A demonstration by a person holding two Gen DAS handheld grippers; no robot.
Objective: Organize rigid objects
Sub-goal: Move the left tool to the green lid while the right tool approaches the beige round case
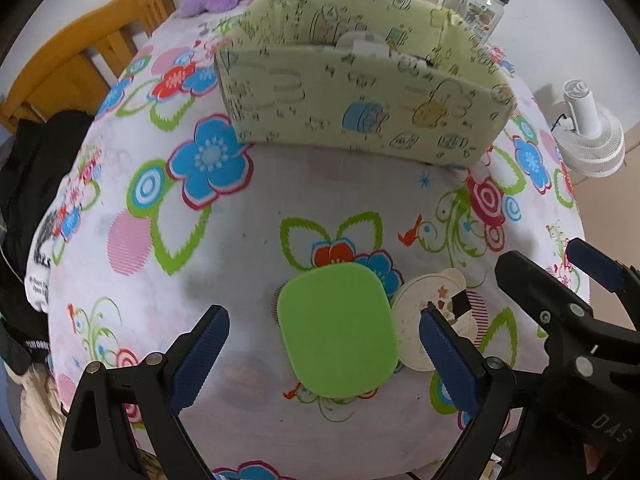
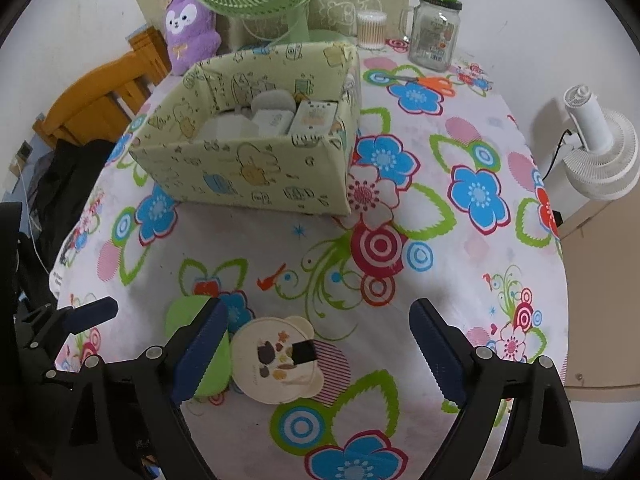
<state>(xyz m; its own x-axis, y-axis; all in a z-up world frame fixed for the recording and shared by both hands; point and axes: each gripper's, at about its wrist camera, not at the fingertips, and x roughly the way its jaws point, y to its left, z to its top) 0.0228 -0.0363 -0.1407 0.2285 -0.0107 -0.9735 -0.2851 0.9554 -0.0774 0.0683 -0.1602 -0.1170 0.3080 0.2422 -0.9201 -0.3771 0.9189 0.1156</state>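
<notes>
Left gripper: the left gripper point(image 1: 324, 356) hung low over the flowered tablecloth point(image 1: 160, 280) with its fingers wide apart, gripping nothing; the green square lid point(image 1: 338, 330) lay flat on the cloth between the two pads.

Cream lid: the cream round lid point(image 2: 276, 360), printed with small animals, lay flat just right of the green one, their edges touching or overlapping.

Right gripper: the right gripper point(image 2: 318, 356) also had its fingers spread and empty; the cream lid sat between them, nearer the left pad.

Box: the patterned storage box point(image 2: 244, 168) stood open-topped further back on the table, well apart from both lids. Inside it were several pale, boxy items and one grey rounded one, packed towards the rear right corner; exactly what they were could not be told.

Progress: judged partly done, as some things were already in the box while the two lids were still out on the cloth.

Right side: a glass jar point(image 2: 434, 36) with a green top stood behind, beside orange-handled scissors point(image 2: 428, 80).
</notes>
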